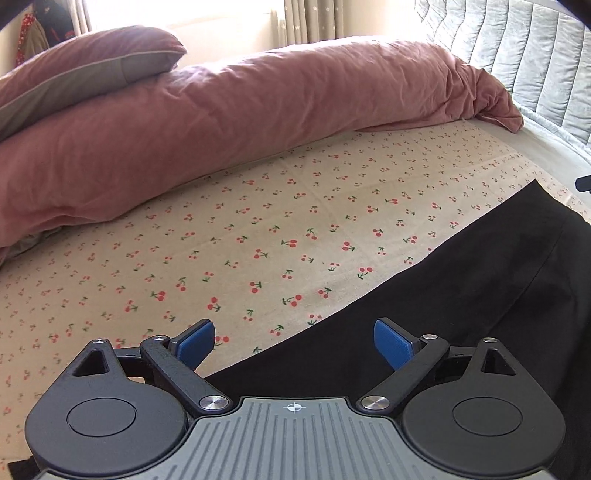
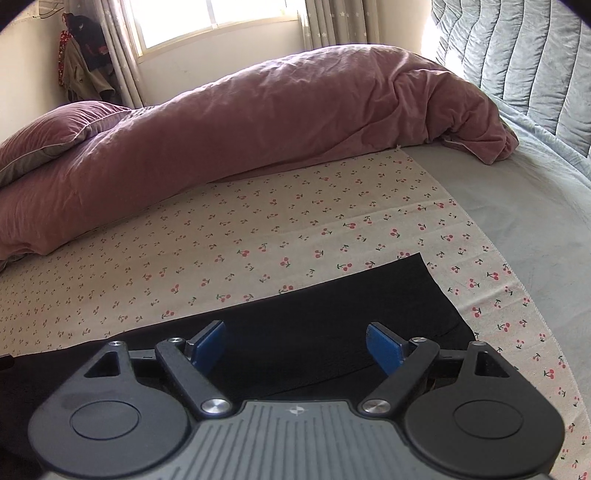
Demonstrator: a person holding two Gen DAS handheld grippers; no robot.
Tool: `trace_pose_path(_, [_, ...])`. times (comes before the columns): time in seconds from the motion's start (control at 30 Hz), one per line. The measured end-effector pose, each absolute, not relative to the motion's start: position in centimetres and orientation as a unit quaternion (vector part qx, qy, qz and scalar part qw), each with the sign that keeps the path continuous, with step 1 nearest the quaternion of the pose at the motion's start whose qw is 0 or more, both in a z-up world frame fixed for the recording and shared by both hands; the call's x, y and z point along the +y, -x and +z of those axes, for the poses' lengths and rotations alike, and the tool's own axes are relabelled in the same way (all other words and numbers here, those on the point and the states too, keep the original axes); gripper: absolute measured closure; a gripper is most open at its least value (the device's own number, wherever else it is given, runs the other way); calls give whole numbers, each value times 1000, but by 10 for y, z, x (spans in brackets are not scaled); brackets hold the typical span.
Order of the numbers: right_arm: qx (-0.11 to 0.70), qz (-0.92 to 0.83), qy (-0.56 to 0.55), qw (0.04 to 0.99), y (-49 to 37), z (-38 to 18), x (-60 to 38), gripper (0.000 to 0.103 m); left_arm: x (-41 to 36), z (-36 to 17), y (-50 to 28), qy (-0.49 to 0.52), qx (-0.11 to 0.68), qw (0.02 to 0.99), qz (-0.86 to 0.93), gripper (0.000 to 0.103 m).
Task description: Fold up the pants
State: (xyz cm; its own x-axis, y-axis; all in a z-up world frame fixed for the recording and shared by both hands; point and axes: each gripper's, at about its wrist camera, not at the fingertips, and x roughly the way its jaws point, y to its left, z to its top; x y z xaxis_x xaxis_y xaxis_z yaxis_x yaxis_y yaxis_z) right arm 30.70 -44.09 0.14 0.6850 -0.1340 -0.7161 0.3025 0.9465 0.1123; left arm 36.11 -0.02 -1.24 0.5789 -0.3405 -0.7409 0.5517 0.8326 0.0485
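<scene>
Black pants (image 1: 480,280) lie flat on the cherry-print sheet (image 1: 221,251), running from the lower middle to the right in the left wrist view. My left gripper (image 1: 293,341) is open and empty, hovering over the pants' near edge. In the right wrist view the pants (image 2: 332,314) lie across the lower part, with a squared end at the right. My right gripper (image 2: 295,341) is open and empty above them. Its blue pads (image 2: 384,350) are wide apart.
A rolled pink duvet (image 1: 240,122) and a pink pillow (image 1: 85,70) lie along the far side of the bed. A grey quilted headboard (image 2: 517,59) stands at the right. Grey bedding (image 2: 517,221) borders the cherry-print sheet (image 2: 258,229). A window (image 2: 214,18) is behind.
</scene>
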Motion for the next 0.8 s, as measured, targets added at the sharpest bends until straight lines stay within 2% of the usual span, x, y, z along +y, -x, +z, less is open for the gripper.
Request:
trace_pose_path(0.2, [399, -166, -132, 892, -347, -44, -463, 21, -14, -53, -383, -139, 391, 854, -313, 16])
trace_pose_path(0.4, [394, -214, -135, 884, -379, -71, -486, 22, -13, -73, -395, -131, 395, 842, -343, 30])
trace_pose_path(0.5, [384, -210, -140, 888, -390, -83, -489, 22, -10, -75, -393, -119, 384, 843, -357, 42])
trace_pose_path(0.57, [382, -206, -132, 891, -396, -92, -486, 21, -9, -75, -390, -121, 376, 845, -361, 60])
trace_pose_path(0.6, [378, -208, -121, 894, -399, -97, -483, 18, -9, -76, -388, -119, 373, 846, -362, 65])
trace_pose_path(0.67, [364, -225, -93, 899, -402, -105, -476, 21, -9, -76, -385, -112, 369, 849, -361, 86])
trace_pose_path(0.7, [355, -234, -83, 901, -403, -107, -472, 27, -10, -77, -383, -110, 365, 854, -354, 91])
trace_pose_path(0.73, [347, -237, -77, 904, -402, -108, -469, 40, -11, -77, -381, -108, 363, 859, -346, 99])
trace_pose_path(0.77, [340, -237, -65, 908, -401, -108, -466, 50, -12, -77, -378, -106, 360, 862, -339, 102])
trace_pose_path(0.8, [337, -233, -48, 911, -401, -107, -463, 71, -14, -77, -375, -108, 356, 867, -332, 103])
